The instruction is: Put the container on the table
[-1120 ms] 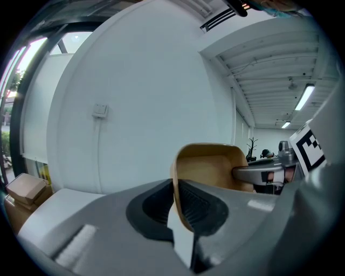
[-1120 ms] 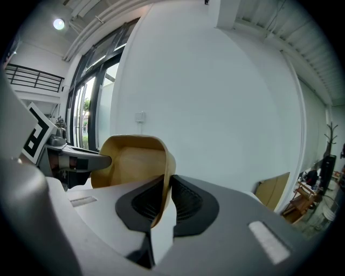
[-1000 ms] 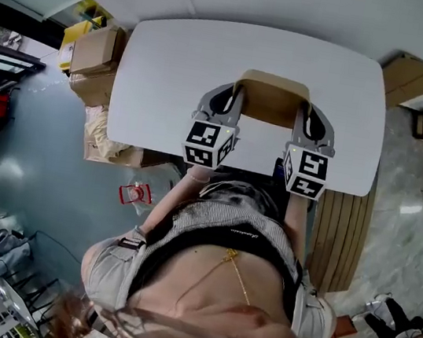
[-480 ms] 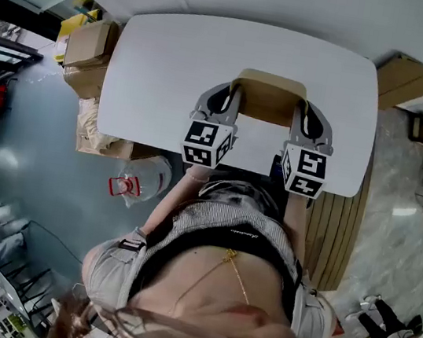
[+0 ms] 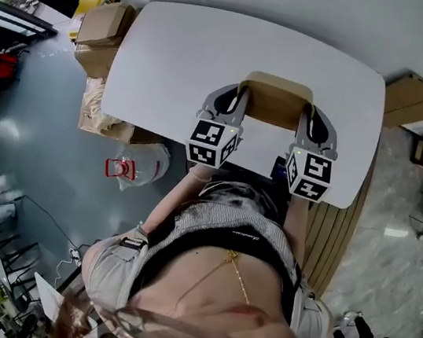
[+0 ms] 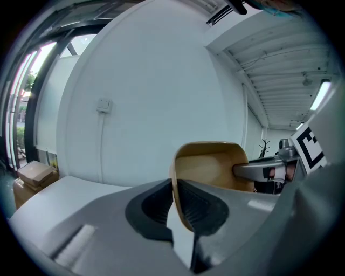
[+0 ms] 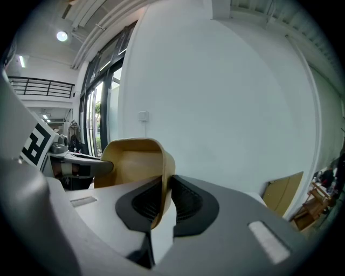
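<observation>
Well to the left of the left fingers, beyond the table's edge, cardboard boxes (image 5: 99,35) are stacked on the floor. A clear plastic bag (image 5: 134,168) with a red item lies nearer the person.

The white table (image 5: 174,55) extends under and ahead of both sets of fingers. Its top is bare on either side of them.

Left gripper (image 5: 238,101): the jaws stand narrow, clamped on the left wall of the tan container (image 5: 274,101). In the left gripper view (image 6: 174,188) the thin wall runs upright between the two ribbed black pads (image 6: 202,205), and both pads press on it. In that view the container (image 6: 213,161) opens to the right of the fingers, and the boxes (image 6: 32,175) lie far to their left. A wall switch (image 6: 103,105) sits on the white wall ahead.

The container is a rounded-corner tan tub that spans the gap between the two grippers, over the near half of the table. No view shows whether its base touches the tabletop.

Right gripper (image 5: 309,118): the jaws stand narrow, gripping the container's right wall. In the right gripper view (image 7: 163,197) the wall passes between the pads (image 7: 188,205), which bear on both faces. In that view the container (image 7: 132,161) lies to the left of the fingers, and the left gripper (image 7: 81,167) is seen past it at the opposite wall.

Well to the right of the right fingers, a flat cardboard sheet (image 5: 418,97) leans beyond the table's far corner.
</observation>
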Available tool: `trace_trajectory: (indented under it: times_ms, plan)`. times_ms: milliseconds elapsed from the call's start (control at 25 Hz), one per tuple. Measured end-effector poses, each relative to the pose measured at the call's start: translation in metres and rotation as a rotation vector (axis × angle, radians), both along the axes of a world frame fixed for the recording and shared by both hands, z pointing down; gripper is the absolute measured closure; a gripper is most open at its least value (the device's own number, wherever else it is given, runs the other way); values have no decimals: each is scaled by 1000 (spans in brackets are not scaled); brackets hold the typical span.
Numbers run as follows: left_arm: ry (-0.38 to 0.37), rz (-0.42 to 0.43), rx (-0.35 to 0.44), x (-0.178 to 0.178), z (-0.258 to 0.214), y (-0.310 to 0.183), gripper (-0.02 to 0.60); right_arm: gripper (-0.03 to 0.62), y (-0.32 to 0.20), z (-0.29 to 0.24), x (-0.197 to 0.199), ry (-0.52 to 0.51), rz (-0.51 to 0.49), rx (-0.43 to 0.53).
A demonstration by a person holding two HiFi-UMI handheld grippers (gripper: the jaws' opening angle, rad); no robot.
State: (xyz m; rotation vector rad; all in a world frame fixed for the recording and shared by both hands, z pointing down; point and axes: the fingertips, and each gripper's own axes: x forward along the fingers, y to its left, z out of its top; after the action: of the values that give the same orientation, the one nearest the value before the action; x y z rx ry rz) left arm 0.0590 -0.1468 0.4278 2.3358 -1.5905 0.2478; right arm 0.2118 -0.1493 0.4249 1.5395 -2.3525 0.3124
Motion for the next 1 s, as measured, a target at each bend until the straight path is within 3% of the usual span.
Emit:
trace_trajectory:
  times_ms: [520, 1000]
  plan:
    - [-8, -54, -3, -2, 2, 16, 566, 537, 10, 1, -2, -32, -57, -3]
    - [3, 45, -11, -1, 5, -3, 566, 536, 6, 2, -1, -17, 37, 4]
